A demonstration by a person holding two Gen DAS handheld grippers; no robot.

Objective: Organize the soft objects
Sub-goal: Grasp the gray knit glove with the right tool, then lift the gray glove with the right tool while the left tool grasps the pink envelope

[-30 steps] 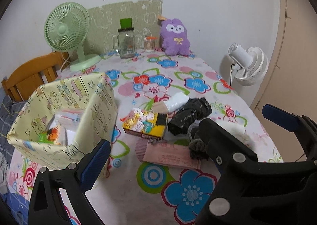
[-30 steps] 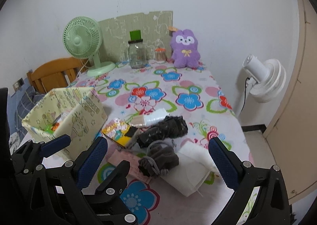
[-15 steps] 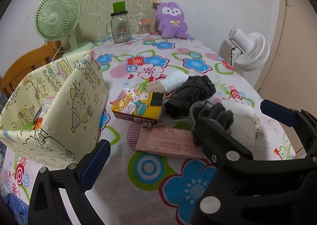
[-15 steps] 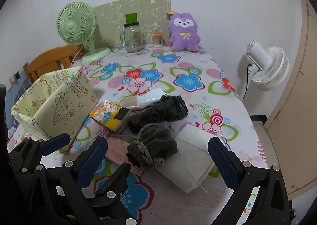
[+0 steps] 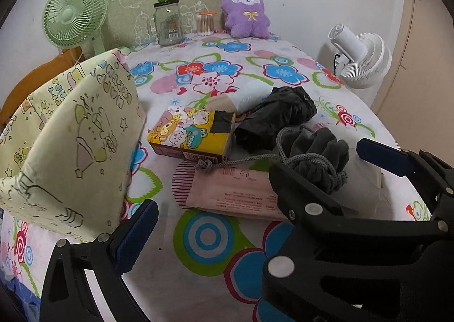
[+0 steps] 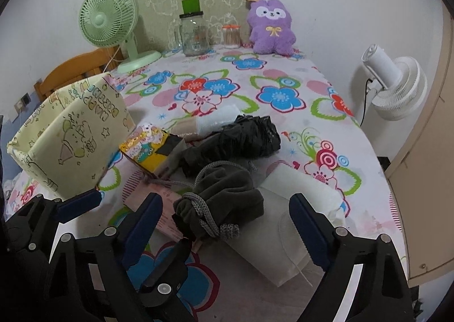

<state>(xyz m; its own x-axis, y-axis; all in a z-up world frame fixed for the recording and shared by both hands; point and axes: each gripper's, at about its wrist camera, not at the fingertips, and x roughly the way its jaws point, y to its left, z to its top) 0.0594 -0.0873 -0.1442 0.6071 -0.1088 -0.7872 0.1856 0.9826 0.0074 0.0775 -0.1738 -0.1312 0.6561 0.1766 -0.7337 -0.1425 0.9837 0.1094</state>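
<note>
A grey drawstring pouch (image 6: 224, 194) lies on a white soft packet (image 6: 300, 194) near the table's front. My right gripper (image 6: 224, 204) is over it with the pouch between its blue pads. The jaws are closing and neither pad touches it. Behind the pouch lie a black crumpled bag (image 6: 235, 140), a pink packet (image 5: 235, 194) and a yellow cartoon box (image 5: 193, 131). My left gripper (image 5: 210, 228) is open and holds nothing, just left of the right one and near the yellow fabric bin (image 5: 71, 137). Its right finger is hidden by the right gripper. A purple plush (image 6: 271, 28) sits at the back.
At the back of the flowered table (image 6: 283, 72) stand a green fan (image 6: 110, 18), a glass jar (image 6: 194, 35) and a cotton-swab pot (image 6: 231, 35). A white fan (image 6: 397, 86) stands beyond the right edge. A wooden chair (image 6: 76, 69) is at the left.
Both grippers have come down and closer to the pile. The right gripper's pads have drawn in a little around the grey pouch.
</note>
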